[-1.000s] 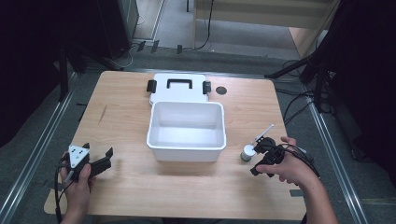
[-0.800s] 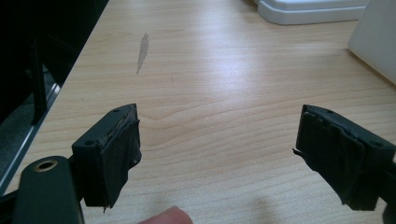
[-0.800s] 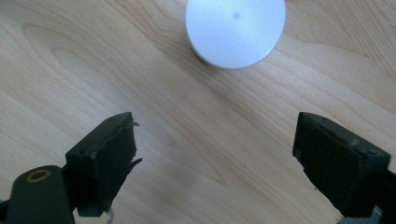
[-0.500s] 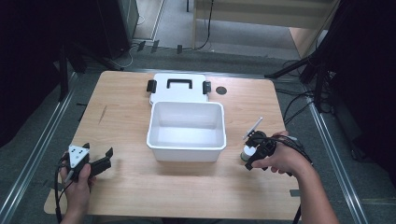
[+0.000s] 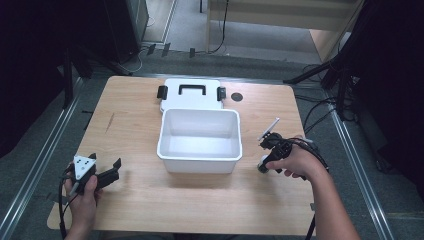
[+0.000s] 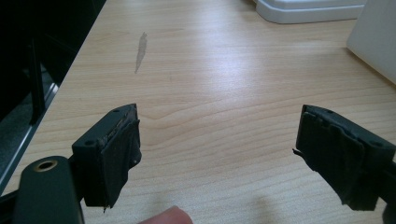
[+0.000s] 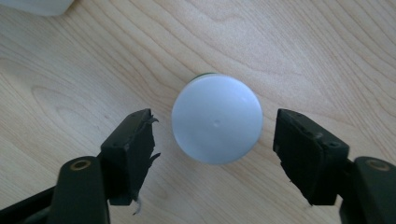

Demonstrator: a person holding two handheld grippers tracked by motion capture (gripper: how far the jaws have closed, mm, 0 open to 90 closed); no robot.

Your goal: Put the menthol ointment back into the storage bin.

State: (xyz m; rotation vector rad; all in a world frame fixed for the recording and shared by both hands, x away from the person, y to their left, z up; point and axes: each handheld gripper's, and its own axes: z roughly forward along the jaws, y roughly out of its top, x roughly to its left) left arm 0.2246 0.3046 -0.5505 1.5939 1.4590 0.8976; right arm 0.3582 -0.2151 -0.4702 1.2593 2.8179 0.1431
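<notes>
Both grippers gape: right gripper straddles a white-capped bottle, body hidden; left gripper empty.

Matt pale wood table; smooth white plastic bin.

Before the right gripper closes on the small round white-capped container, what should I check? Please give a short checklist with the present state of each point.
1. Right gripper jaws open: ok, a gap shows on each side of the cap.
2. Small round white-capped container centred between the jaws: ok, roughly; the left gap looks a little narrower.
3. Container upright on the light wooden table: ok, the camera looks straight down on its cap.
4. Jaws low enough to grip the body below the cap: cannot tell.
5. Open white plastic box empty: ok.
6. Left gripper out of the way: ok, open over bare wood at the near left corner.
</notes>
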